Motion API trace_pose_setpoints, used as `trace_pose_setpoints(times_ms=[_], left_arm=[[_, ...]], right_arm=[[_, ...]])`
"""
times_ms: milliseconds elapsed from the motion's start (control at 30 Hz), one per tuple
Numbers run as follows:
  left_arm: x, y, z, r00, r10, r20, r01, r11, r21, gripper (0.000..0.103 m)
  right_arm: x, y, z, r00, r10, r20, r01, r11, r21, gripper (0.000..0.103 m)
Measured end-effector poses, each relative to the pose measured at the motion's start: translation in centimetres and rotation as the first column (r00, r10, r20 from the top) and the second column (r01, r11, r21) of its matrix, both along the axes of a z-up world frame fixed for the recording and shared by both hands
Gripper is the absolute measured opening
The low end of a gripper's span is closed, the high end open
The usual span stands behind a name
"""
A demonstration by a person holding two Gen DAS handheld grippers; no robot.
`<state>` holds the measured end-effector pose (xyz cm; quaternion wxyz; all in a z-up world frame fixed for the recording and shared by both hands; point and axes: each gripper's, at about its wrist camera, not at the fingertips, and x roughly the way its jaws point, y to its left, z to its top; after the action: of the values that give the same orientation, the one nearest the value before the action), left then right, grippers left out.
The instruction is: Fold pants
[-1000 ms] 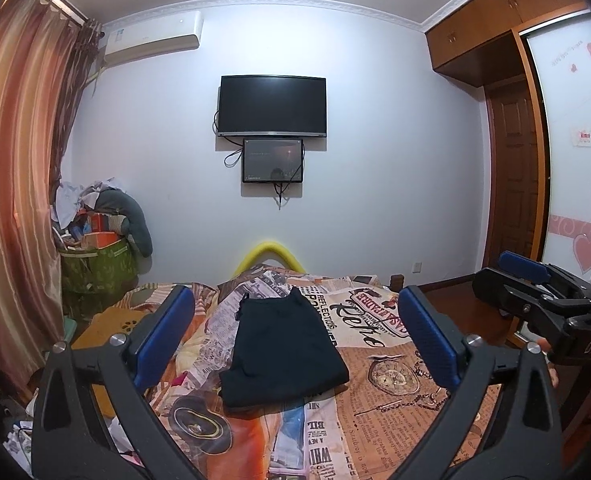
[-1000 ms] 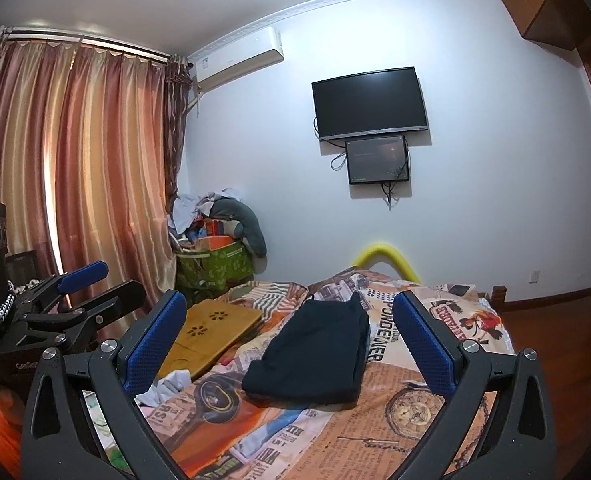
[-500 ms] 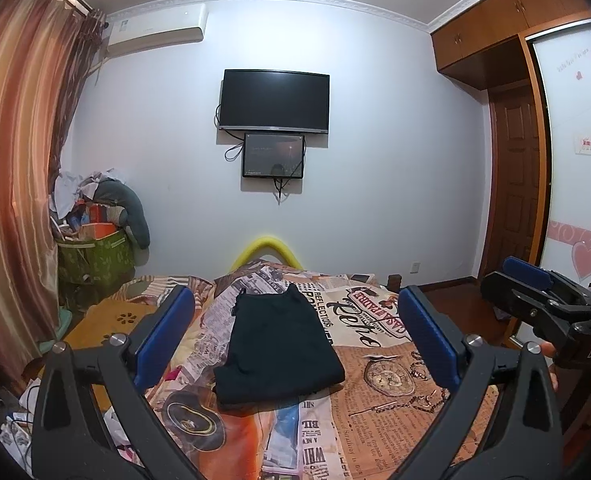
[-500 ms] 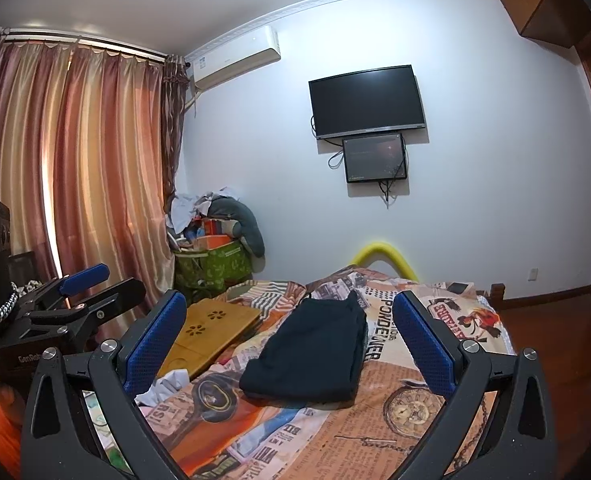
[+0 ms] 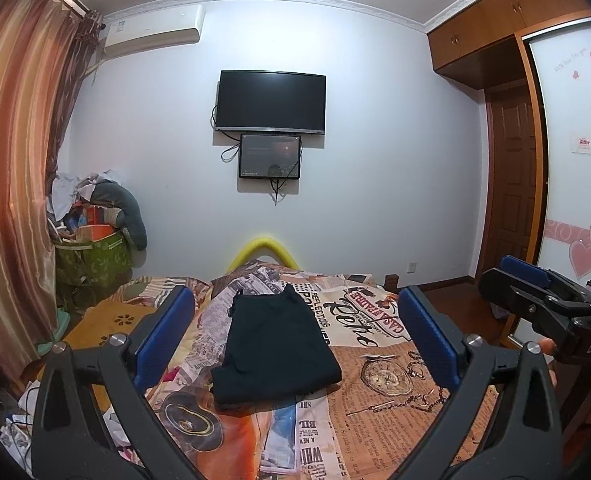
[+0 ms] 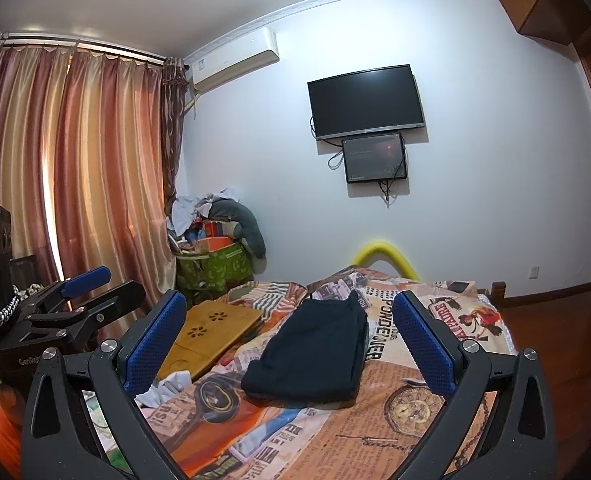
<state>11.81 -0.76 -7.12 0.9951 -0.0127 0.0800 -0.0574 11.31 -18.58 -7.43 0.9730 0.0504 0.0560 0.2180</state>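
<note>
Folded dark pants (image 5: pixel 274 346) lying on the newsprint-patterned bedspread (image 5: pixel 379 396), left gripper (image 5: pixel 295 334) and right gripper (image 6: pixel 289 334) both spread wide, empty, apparently raised clear of the bed

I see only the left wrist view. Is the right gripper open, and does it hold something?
Observer: The right wrist view shows the right gripper open, with nothing between its fingers. The black pants lie ahead of it on the bed.
Operator: Are the pants folded already?
Observer: Stacked layers show along their right edge, so they are folded at least once.
Operator: My left finger hides what lies left of them.
Observer: A wooden lap tray with flower-shaped cutouts lies there, beside the pants.
</note>
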Motion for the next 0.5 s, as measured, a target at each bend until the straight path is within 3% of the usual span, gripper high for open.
trace_pose_setpoints(times_ms=[500], left_arm=[[-0.01,-0.25,-0.30,1.000,-0.018,-0.018,0.018,1.000,0.007,0.103]], right_arm=[[-0.04,-0.11,0.04,1.000,0.003,-0.002,-0.003,1.000,0.009,0.103]])
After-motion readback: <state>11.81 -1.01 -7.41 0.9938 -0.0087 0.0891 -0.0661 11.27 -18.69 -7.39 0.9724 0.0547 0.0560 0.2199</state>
